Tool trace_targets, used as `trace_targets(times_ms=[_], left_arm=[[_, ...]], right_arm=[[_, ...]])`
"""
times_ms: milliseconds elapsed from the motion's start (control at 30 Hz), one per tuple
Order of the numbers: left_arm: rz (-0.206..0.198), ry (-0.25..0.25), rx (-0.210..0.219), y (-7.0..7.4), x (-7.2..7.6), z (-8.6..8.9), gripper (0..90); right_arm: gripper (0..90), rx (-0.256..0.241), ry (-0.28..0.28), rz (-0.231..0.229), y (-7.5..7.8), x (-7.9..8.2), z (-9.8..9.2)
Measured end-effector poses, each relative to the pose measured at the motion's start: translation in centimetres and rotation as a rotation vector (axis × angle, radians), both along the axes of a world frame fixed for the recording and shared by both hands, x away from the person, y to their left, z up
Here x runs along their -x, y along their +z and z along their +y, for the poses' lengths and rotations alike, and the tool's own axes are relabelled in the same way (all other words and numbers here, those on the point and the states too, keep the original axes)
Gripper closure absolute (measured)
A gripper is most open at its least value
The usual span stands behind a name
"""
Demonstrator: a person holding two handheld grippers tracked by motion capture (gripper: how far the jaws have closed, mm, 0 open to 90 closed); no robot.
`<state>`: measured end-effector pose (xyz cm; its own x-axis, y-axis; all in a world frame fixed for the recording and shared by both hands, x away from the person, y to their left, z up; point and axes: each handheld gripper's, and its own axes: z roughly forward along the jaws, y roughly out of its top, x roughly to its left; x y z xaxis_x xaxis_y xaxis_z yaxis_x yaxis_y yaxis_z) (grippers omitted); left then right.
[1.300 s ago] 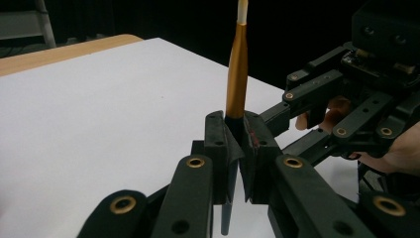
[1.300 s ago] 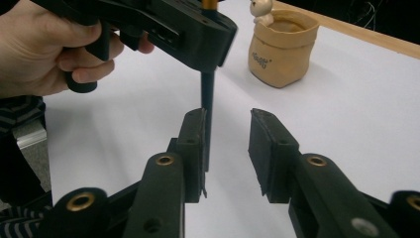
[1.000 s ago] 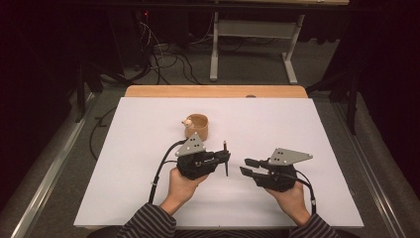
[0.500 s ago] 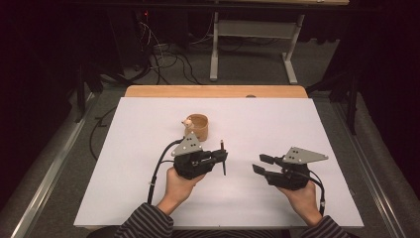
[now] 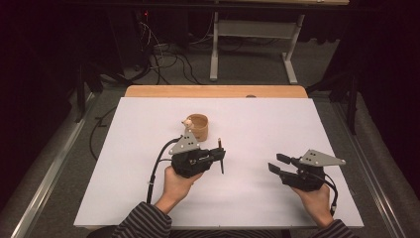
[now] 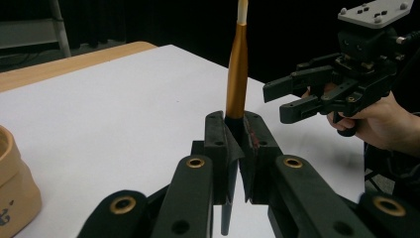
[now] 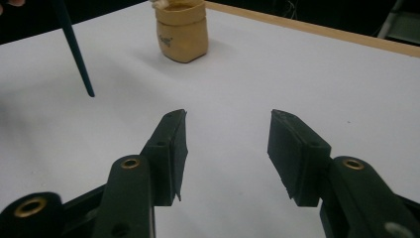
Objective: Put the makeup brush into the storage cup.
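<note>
The left hand [image 5: 174, 182], in a striped sleeve, grips the left gripper [image 5: 219, 157] with its jaws pointing toward the other hand; they are clamped on a thin brush [image 6: 236, 69], whose gold ferrule rises above them in the left gripper view while its dark handle hangs below; just beyond this gripper stands a tan cup [image 5: 197, 126]; well to its right, the right hand [image 5: 313, 200] holds the right gripper [image 5: 275, 163] low over the white table [image 5: 124, 148], jaws spread apart with nothing between them, aimed back toward the brush; past the table's wooden far edge [image 5: 213, 91] lie grey floor, cables and a dark room.
</note>
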<state>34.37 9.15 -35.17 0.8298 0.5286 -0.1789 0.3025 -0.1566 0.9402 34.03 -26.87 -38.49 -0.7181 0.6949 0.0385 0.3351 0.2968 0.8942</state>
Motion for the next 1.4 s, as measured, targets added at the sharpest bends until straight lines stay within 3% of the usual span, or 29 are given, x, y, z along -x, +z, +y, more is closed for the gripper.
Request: trace_targets(times_ms=[567,1033,1400], left_arm=[[-0.014,0.03,-0.009,0.9,-0.3,1.3,83.3],[-0.016,0.063,0.005,1.4,-1.2,2.6,83.3],[-0.018,0.09,-0.017,2.2,-2.0,3.2,83.3]], right_arm=[[49.0,-0.043,-0.077,-0.02,-0.7,-0.5,-1.5],[47.7,-0.023,-0.104,0.004,-1.4,-0.8,-1.6],[44.6,-0.012,-0.114,0.017,-1.6,-0.9,-1.5]])
